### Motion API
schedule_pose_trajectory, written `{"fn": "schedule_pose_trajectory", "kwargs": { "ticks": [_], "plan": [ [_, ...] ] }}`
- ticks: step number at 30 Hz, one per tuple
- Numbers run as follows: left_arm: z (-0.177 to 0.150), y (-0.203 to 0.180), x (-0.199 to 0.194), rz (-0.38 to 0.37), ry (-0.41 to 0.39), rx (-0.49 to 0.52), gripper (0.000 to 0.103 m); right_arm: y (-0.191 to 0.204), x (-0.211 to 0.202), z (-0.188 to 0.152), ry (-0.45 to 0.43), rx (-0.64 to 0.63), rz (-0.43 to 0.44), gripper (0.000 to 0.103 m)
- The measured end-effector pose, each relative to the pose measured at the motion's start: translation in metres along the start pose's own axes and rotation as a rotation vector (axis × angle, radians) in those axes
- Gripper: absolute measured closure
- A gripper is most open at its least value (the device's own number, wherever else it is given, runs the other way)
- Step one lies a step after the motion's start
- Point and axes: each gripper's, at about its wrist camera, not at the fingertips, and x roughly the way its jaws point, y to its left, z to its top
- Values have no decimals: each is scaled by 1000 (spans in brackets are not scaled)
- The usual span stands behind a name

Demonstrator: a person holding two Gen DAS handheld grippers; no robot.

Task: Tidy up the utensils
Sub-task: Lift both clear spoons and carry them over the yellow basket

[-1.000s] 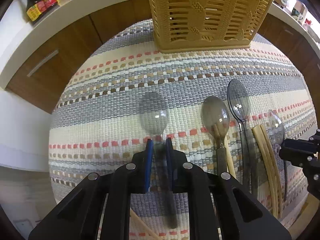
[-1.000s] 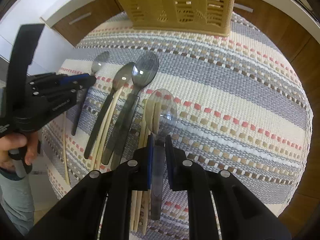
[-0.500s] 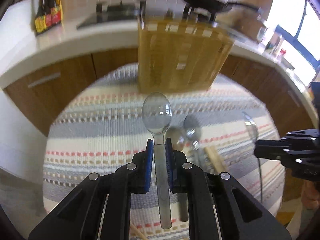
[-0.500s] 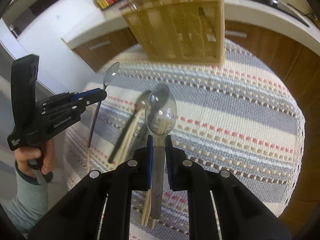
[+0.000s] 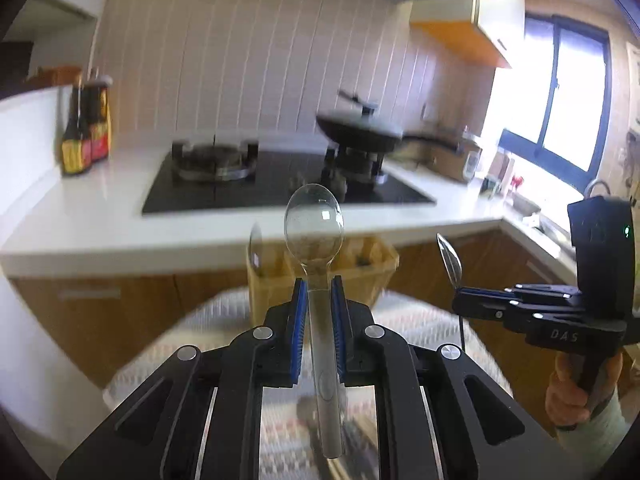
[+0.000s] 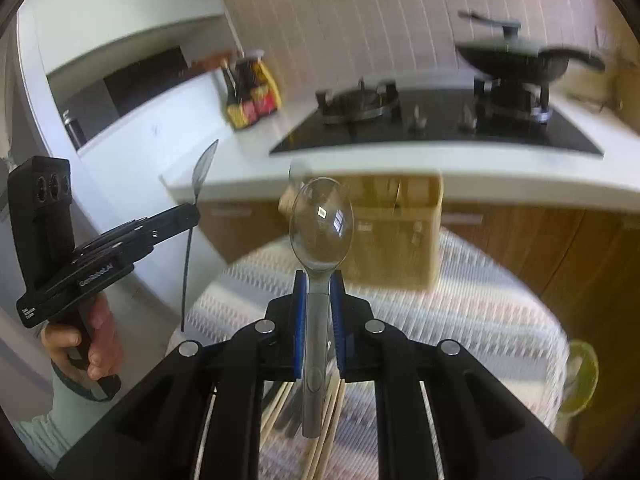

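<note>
My left gripper (image 5: 318, 296) is shut on a clear plastic spoon (image 5: 314, 224), held upright high above the striped mat (image 5: 192, 344). My right gripper (image 6: 318, 292) is shut on a second clear spoon (image 6: 321, 226), also raised. Each gripper shows in the other's view, the right gripper (image 5: 458, 300) and the left gripper (image 6: 196, 212), each with its spoon standing up. The yellow slatted utensil basket (image 6: 400, 236) stands at the mat's far edge, with one spoon (image 5: 255, 248) upright in it. Chopsticks (image 6: 320, 440) and dark utensils lie on the mat below my right gripper.
A white counter (image 5: 100, 216) with a black gas hob (image 5: 280, 184), a pan (image 5: 360, 132) and sauce bottles (image 5: 86, 136) runs behind the table. Wooden cabinet fronts (image 6: 560, 248) are under it. A yellow-green thing (image 6: 580, 376) sits beyond the table's right edge.
Both grippers have lifted their spoons off the mat and tilted upward, so the views swung from the table to the counter and wall. The other utensils stayed on the mat.
</note>
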Motion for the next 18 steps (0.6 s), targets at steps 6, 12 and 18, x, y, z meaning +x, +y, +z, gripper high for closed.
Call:
{"fn": "schedule_pose_trajectory", "kwargs": {
  "ticks": [6,12,18],
  "plan": [
    [32,6,16,-35,-123,-12,93,-8,3,40,-129,-22,-24,93],
    [45,13,37,-68,-286,-17,93,-21,15,68,-232,-49,-80,93],
    [48,15,63,-9,-371,4,93,-36,37,85,-315,-76,-155,93]
  ]
}}
